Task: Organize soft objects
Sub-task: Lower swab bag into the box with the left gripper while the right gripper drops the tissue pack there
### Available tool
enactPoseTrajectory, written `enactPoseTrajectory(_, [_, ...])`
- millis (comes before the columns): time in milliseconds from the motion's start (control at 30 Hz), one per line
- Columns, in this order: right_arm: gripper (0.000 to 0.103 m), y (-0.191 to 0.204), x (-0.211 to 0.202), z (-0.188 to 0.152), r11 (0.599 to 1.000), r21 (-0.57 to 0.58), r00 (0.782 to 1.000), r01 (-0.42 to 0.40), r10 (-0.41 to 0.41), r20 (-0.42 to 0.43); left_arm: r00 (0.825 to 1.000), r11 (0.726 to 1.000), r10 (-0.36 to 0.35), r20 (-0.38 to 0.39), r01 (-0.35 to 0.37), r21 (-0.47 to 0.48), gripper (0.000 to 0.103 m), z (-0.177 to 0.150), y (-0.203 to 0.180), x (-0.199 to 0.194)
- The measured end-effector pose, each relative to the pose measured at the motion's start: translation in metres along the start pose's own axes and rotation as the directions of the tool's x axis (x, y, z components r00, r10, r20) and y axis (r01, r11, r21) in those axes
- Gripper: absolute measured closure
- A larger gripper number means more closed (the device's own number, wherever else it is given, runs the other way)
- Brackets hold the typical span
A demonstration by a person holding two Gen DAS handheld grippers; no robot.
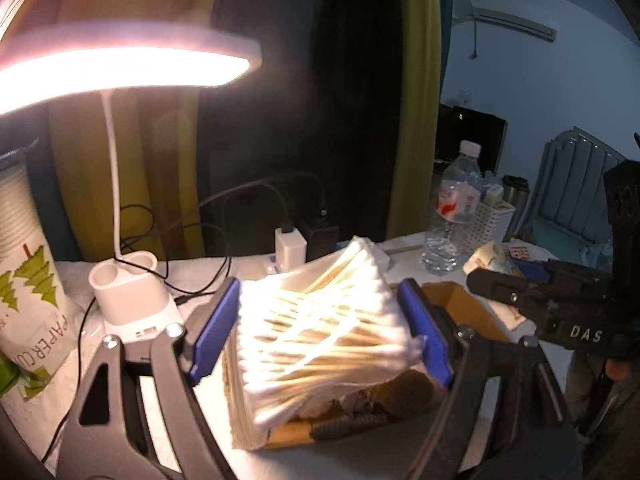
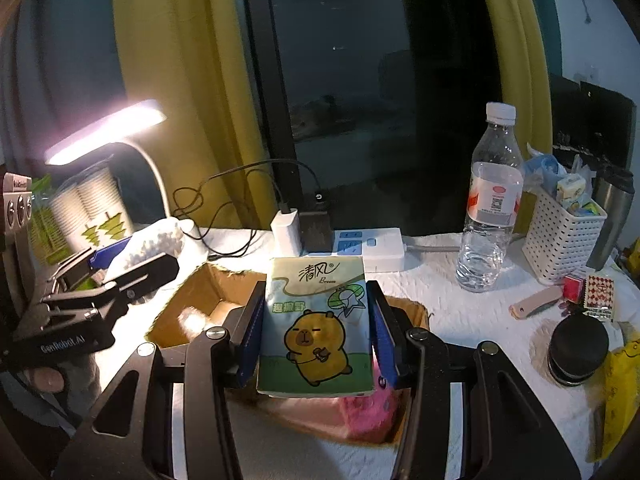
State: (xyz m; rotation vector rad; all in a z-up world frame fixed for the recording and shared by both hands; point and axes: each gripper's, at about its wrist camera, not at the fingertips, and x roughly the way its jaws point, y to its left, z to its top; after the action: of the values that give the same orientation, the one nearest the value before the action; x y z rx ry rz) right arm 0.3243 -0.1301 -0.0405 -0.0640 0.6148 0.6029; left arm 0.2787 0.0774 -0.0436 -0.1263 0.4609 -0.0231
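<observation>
My left gripper [image 1: 320,328] is shut on a clear bag of cotton swabs [image 1: 320,320] and holds it above the open cardboard box [image 1: 460,300]. In the right wrist view the left gripper [image 2: 120,268] shows at the left with the swab bag [image 2: 154,242]. My right gripper [image 2: 316,336] is shut on a tissue pack [image 2: 316,328] with a capybara picture, held above the same cardboard box [image 2: 192,300]. A pink soft item [image 2: 368,408] lies in the box below the pack. The right gripper [image 1: 560,300] shows at the right in the left wrist view.
A lit desk lamp [image 1: 120,64] with a white base [image 1: 128,300] stands at the left, with a sleeve of paper cups [image 1: 24,280] beside it. A power strip [image 2: 368,248], chargers, a water bottle [image 2: 492,208], a white basket [image 2: 560,240], a black lid [image 2: 576,348] and small items sit on the white table.
</observation>
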Motion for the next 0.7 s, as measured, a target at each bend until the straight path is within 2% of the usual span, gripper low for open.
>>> enactPoseTrajectory(300, [0.053, -0.005, 0.034, -0.005, 0.999, 0.013, 0.999, -0.045, 0.045, -0.015, 0.996, 0.999, -0.006, -0.084, 0.003, -0.035, 0.021, -0.011, 0.006, 0.039])
enactPoseTrajectory(400, [0.053, -0.006, 0.04, -0.005, 0.998, 0.017, 0.998, -0.055, 0.055, -0.014, 0.994, 0.998, -0.015, -0.107, 0.009, -0.055, 0.016, -0.014, 0.008, 0.046])
enactPoseTrajectory(533, [0.053, -0.007, 0.047, -0.005, 0.998, 0.022, 0.998, -0.053, 0.053, -0.025, 0.994, 0.998, -0.019, -0.112, 0.012, -0.068, 0.01, -0.015, 0.011, 0.048])
enactPoseTrajectory(700, [0.053, -0.006, 0.047, -0.005, 0.999, 0.023, 0.999, -0.041, 0.042, -0.029, 0.994, 0.997, -0.026, -0.106, 0.018, -0.076, 0.009, -0.014, 0.013, 0.044])
